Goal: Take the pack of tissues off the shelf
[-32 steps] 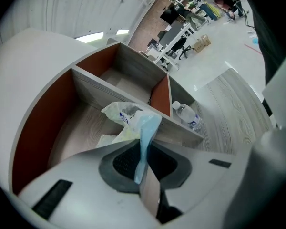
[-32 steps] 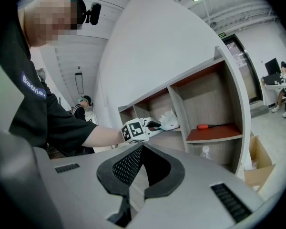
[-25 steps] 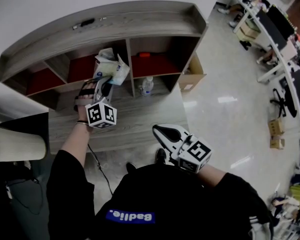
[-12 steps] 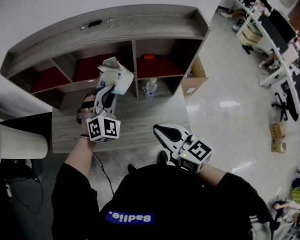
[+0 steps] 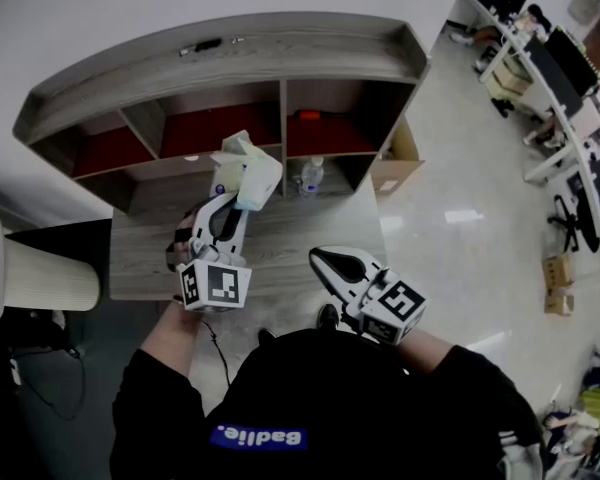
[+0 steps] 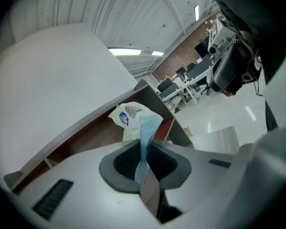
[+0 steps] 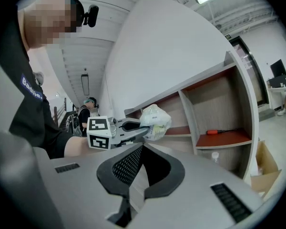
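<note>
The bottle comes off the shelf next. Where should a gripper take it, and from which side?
Across its body below the cap, jaws level either side. Come from the open front of the shelf: the bottle stands upright in the lower right compartment, and the board overhead likely blocks a reach from above.

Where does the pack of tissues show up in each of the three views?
Head view: pack of tissues just left of centre, in front of the shelf.
Left gripper view: centre, pinched between the jaws, shelf behind.
Right gripper view: near centre, before the shelf.
Shared landmark: the shelf.
</note>
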`<state>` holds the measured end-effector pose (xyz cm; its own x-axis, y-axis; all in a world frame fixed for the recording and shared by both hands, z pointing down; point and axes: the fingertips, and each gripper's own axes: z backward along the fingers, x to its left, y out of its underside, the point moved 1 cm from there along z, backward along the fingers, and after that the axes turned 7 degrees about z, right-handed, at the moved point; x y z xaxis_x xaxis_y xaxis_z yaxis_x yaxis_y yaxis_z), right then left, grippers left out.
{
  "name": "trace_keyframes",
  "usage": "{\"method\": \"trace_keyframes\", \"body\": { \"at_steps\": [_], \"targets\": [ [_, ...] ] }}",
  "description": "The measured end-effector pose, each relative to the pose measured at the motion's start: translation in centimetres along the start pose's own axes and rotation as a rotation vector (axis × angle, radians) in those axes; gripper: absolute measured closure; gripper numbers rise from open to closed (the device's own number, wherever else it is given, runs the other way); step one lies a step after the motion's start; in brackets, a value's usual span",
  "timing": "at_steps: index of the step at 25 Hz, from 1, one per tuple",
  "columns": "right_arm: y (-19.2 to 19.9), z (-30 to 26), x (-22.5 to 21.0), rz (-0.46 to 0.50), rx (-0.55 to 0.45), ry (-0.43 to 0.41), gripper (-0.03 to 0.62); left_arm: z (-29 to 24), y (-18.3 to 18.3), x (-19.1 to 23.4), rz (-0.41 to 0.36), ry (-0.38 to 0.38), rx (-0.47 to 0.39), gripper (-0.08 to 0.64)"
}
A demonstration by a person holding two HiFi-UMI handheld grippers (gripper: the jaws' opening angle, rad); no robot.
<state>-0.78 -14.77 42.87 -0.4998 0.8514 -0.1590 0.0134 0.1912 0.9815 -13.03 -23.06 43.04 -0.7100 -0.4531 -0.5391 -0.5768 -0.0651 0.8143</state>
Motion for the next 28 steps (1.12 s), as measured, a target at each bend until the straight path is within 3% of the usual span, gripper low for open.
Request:
{"method": "trace_keyframes", "body": {
  "at_steps": [4,10,16,28],
  "targets": [
    [-0.4,0.1,0.5,0.007,-0.010,-0.005,0.566,1.9,-1.0,-0.3,0.124,-0.002,-0.035,0.523],
    [-0.4,0.4,1.1,0.017,-0.015,-0.019,0.566,4.8,-2.8,-0.4,0.252,0.002,-0.052,0.523],
    [-0.3,0.3,1.7,0.022,-0.018,-0.037,0.566,7.0,-2.9,-1.9,0.429,0.045,-0.080,0.523],
    [-0.6,0.4,2.3,0.024,-0.031,-0.049,0.567,9.2,-3.8,-4.5,0.648,0.074,-0.105,0.523]
  ]
}}
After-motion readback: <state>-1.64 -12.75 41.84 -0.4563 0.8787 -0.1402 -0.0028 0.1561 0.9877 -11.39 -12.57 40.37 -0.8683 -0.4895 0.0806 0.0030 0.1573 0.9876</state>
